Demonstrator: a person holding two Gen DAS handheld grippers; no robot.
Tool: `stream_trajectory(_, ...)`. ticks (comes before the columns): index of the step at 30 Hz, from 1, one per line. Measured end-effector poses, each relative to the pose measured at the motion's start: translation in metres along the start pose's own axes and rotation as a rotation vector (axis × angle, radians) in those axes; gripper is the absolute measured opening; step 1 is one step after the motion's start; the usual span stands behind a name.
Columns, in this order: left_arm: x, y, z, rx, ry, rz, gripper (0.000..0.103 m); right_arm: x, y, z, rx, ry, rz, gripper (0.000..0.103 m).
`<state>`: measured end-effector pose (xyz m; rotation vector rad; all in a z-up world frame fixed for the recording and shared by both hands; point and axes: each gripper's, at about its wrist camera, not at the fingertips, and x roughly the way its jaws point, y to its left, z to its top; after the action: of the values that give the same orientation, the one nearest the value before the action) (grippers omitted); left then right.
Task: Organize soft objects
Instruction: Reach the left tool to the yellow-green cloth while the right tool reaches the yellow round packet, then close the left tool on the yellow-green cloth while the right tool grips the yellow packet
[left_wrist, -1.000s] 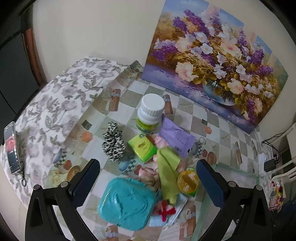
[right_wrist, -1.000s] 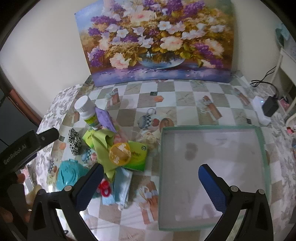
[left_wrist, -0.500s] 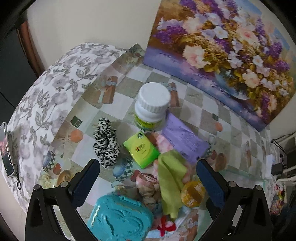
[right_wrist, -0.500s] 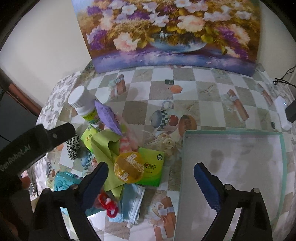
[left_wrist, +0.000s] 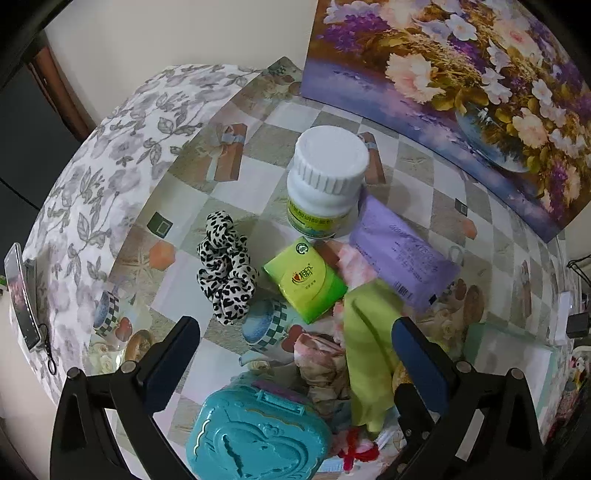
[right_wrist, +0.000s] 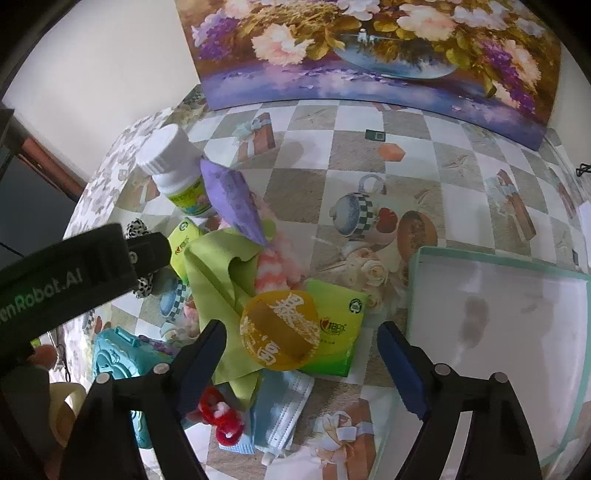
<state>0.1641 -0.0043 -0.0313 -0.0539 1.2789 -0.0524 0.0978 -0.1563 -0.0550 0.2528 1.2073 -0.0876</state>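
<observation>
Sorting not begun: tray (right_wrist: 491, 314) at table's right edge bare; soft-goods heap (right_wrist: 229, 280) untouched mid-table. Left gripper (left_wrist: 295, 332) jaws apart, empty; right gripper (right_wrist: 299, 339) jaws apart, just closing, nothing gripped.

Both claws point steeply downward, side by side. The left claw (left_wrist: 295, 345) has its two blue-padded fingers (left_wrist: 171, 363) spread wide with nothing pinched between the pads. The right claw (right_wrist: 301, 360) also stands apart, its jaws having just been closing in a little, and the pads press on nothing. In the right wrist view the left claw's black body reaches in from the left.
</observation>
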Motion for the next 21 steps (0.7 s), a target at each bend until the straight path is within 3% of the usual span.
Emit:
stream_trajectory(4,0.004,-0.002,-0.001,0.003,0.021,-0.014,0.099,0.007,0.004,-0.002,-0.013,0.012,0.007,0.078)
stream_trajectory(6,0.006,-0.004,-0.001,0.007,0.035,-0.027,0.091,0.009,0.007,-0.003,-0.029,0.014,0.013,0.073)
stream_trajectory(11,0.008,-0.011,-0.003,0.022,0.046,-0.054,0.085,0.011,0.007,-0.004,-0.032,0.018,0.037,0.054)
stream_trajectory(21,0.018,-0.030,-0.009,0.070,0.085,-0.109,0.058,0.010,-0.008,-0.004,0.044,0.027,0.130,0.052)
